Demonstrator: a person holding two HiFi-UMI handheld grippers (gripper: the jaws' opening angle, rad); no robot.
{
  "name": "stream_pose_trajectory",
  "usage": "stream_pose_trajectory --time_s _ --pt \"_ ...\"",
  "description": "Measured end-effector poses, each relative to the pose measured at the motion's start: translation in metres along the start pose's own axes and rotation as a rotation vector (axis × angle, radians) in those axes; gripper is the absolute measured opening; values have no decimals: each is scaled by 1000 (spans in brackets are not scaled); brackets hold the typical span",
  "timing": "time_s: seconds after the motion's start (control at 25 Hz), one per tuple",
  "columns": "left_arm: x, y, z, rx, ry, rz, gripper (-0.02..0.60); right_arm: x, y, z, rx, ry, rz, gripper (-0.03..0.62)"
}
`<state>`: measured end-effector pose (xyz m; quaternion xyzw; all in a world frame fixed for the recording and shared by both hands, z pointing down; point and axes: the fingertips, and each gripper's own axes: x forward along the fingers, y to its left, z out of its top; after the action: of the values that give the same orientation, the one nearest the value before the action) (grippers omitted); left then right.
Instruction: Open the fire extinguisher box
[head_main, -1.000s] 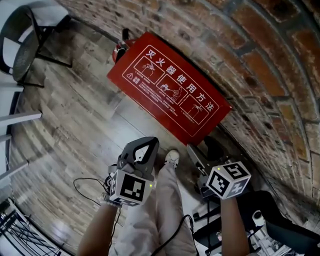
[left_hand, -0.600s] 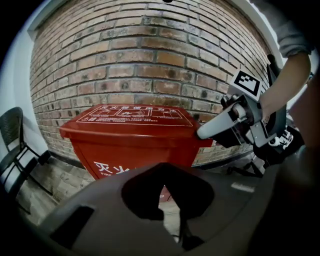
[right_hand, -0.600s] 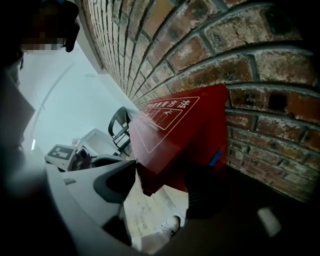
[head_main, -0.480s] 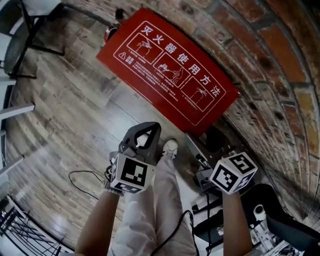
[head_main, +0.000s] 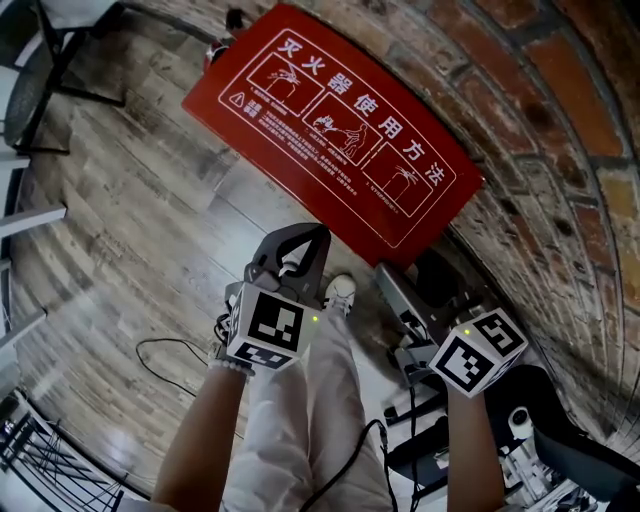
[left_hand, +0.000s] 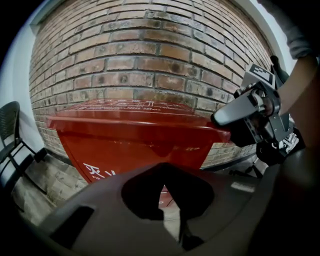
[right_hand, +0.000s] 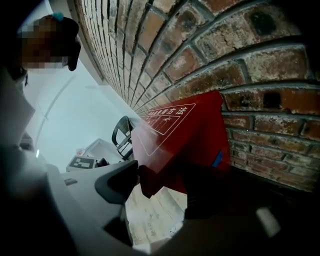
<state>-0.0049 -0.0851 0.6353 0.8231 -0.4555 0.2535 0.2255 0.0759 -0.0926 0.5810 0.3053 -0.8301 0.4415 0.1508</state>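
1. Head view shows us the red fire extinguisher box (head_main: 330, 130) standing on the wooden floor (head_main: 130, 230) against the brick wall (head_main: 560, 150). Its white-printed instruction panel faces up and its lid is down.
2. Our left gripper (head_main: 312, 238) hangs just short of the box's near edge. Its jaws are clenched tip to tip on nothing, and a white shoe (head_main: 343, 292) shows through their loop.
3. Left gripper view confirms this: the left gripper (left_hand: 167, 167) has its jaws meeting, and the box (left_hand: 135, 135) fills the middle beyond them, with the lid's edge overhanging the front face.
4. Our right gripper (head_main: 403, 278) sits at the box's near corner on the wall side.
5. Right gripper view shows the right gripper (right_hand: 160, 190) with jaws standing wide, having just been closing slightly. A corner of the box (right_hand: 185, 135) appears in the gap and neither pad presses on it. We cannot tell whether the corner is truly inside the jaws.
6. A black mesh chair (head_main: 30, 90) stands well apart, and a black cable (head_main: 170, 350) lies on the floor beside our left arm.
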Motion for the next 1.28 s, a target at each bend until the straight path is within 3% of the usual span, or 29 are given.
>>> stream_pose_trajectory --time_s 0.48,0.8,1.08,1.28 --pt "-3 -3 -25 -28 26 2 -2 -11 15 3 -50 7 83 308" --pt "-14 -14 -34 4 33 -1 -2 -36 37 4 -123 -17 113 318" --pt "-6 -5 -8 -5 44 -1 -2 -43 40 52 -193 -25 119 323" --pt "-5 -2 -6 -13 46 2 -2 -49 33 78 -277 -78 55 254"
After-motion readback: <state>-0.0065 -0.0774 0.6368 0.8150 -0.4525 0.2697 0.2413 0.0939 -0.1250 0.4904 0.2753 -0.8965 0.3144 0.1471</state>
